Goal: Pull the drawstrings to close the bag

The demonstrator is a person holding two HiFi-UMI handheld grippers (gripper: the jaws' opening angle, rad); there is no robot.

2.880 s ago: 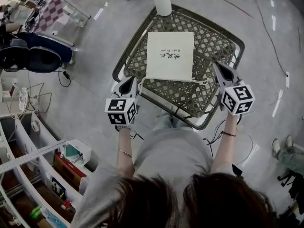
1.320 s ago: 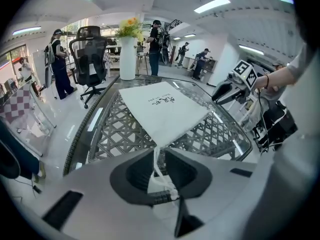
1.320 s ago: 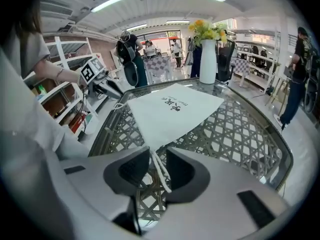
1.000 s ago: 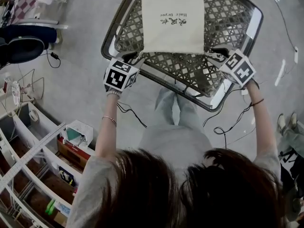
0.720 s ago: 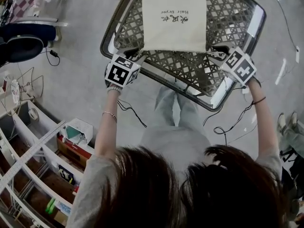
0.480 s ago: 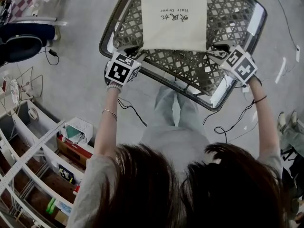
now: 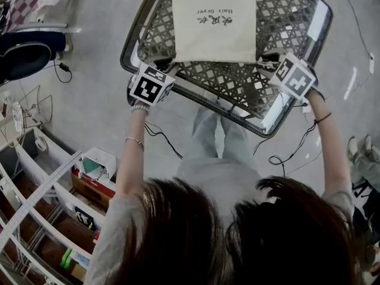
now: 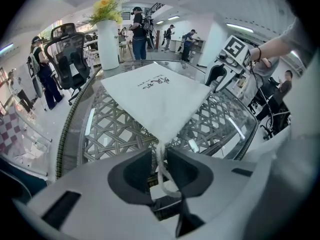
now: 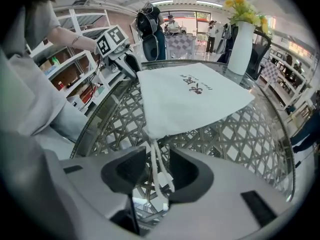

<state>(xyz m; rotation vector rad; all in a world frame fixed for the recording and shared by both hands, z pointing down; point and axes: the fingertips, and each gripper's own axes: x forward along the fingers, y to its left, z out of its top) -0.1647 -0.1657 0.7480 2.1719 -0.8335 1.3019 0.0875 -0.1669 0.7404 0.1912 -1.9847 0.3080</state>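
A cream cloth bag (image 7: 214, 19) with dark print lies flat on the woven table (image 7: 237, 85). My left gripper (image 7: 165, 65) is at the bag's near left corner, my right gripper (image 7: 268, 60) at its near right corner. In the left gripper view the white drawstring (image 8: 161, 169) hangs from the bag (image 8: 155, 96) between the jaws of the left gripper (image 8: 159, 151). These jaws are closing, with a gap still on each side of the cord. In the right gripper view the right gripper (image 9: 157, 151) is also closing, loosely around two cords (image 9: 156, 171) from the bag (image 9: 192, 96).
A white vase of yellow flowers (image 8: 107, 41) stands at the table's far edge. A black office chair (image 7: 24, 58) is on the floor to the left, and shelving (image 7: 47, 206) is at the lower left. Cables (image 7: 285, 156) trail on the floor. People stand in the background.
Both grippers have moved forward from the table's near edge to the bag's near corners, and the drawstrings now lie between their jaws. The bag has not moved.
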